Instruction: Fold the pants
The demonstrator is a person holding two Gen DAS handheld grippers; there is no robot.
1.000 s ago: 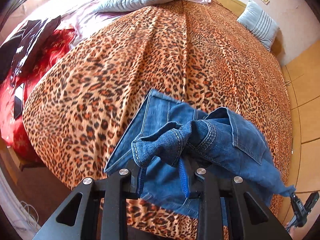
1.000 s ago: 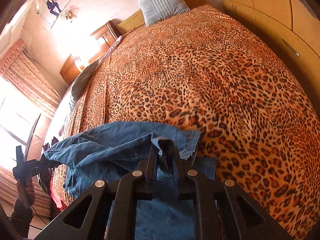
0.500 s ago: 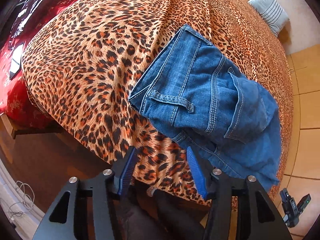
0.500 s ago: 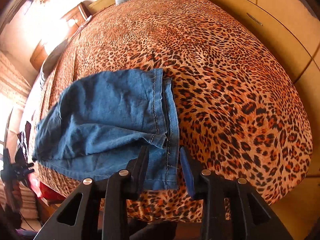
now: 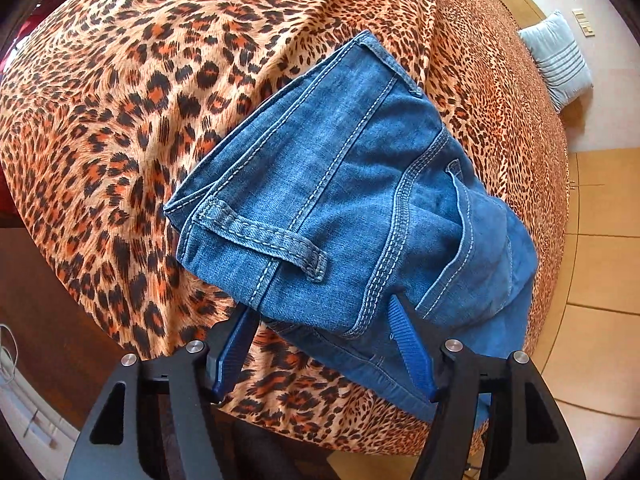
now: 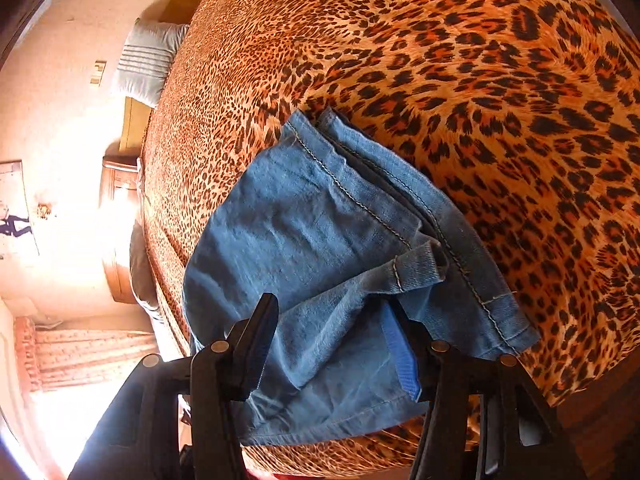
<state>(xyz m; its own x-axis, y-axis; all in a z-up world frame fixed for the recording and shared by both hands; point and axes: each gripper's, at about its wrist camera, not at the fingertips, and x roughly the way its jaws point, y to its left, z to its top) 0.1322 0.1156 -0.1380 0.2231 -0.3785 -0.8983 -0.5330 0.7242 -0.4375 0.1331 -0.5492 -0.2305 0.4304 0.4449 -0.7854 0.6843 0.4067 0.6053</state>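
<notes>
Folded blue denim pants point(image 5: 344, 200) lie near the foot edge of a bed with a leopard-print cover point(image 5: 120, 92). The left wrist view shows the waistband end with a belt loop and a back pocket. My left gripper point(image 5: 320, 340) hangs over that end, its jaws opening; the near edge of the denim lies between the blue pads point(image 5: 408, 352), which stand apart from it. In the right wrist view the hem end of the pants point(image 6: 320, 248) lies flat. My right gripper point(image 6: 332, 332) is above it with jaws opening; cloth lies between the fingers, unpressed.
A striped grey pillow point(image 5: 560, 60) sits at the head of the bed, seen also as the pillow point(image 6: 144, 60) in the right wrist view. Tiled floor point(image 5: 600, 280) borders one side of the bed, dark wood floor point(image 5: 40, 300) the other. A wooden nightstand point(image 6: 116, 200) stands by the wall.
Both grippers let go of the denim and opened. The pants dropped onto the bed cover. Both grippers have sunk closer to the pants, and the right one has rolled.
</notes>
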